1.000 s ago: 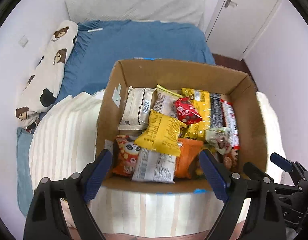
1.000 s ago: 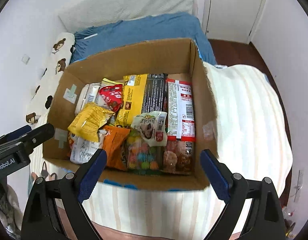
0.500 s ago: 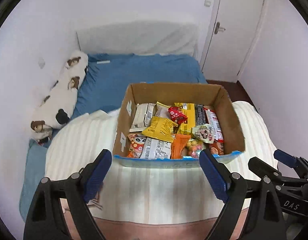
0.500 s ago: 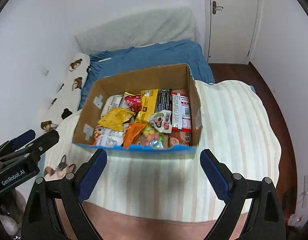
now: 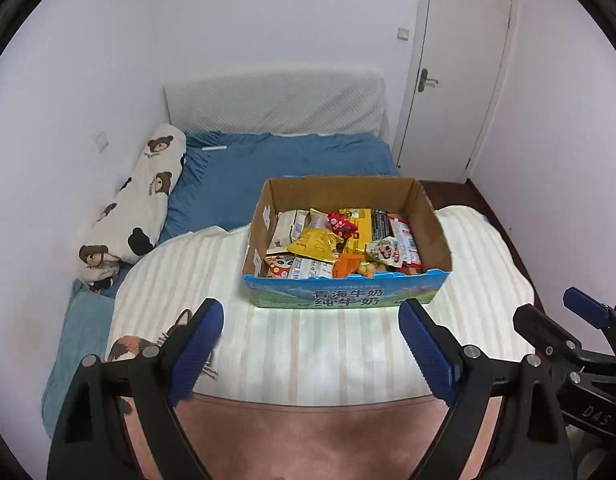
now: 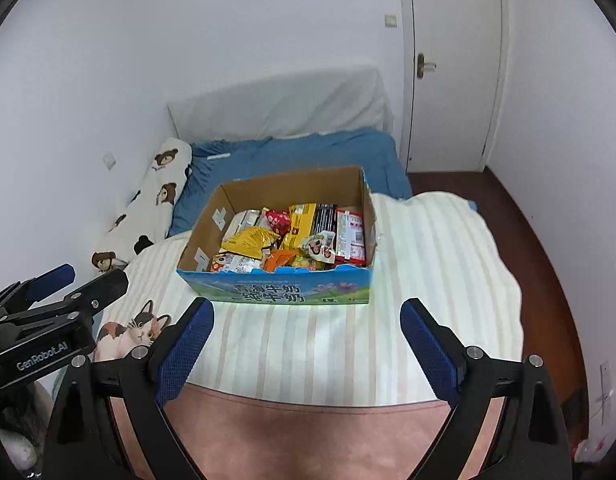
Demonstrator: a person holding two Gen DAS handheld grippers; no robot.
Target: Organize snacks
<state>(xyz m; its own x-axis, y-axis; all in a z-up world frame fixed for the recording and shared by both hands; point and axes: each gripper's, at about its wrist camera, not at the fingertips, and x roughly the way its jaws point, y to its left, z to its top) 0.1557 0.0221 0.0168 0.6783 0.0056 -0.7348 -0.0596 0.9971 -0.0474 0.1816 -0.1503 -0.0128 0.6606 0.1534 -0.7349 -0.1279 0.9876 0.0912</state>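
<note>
I hold the left gripper (image 5: 309, 338) and right gripper (image 6: 308, 336) released, gripping nothing. The cardboard snack box (image 5: 343, 294) sits ahead on the striped blanket (image 5: 308, 344), snack packets (image 5: 315, 242) inside.

A blue-sheeted bed (image 5: 292, 164) carries a striped blanket (image 5: 327, 344), bear-print pillow (image 5: 142, 196) and cardboard box (image 5: 347, 296).

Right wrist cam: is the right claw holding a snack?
No: the right claw is open and empty, short of the cardboard box with the snacks inside.
</note>
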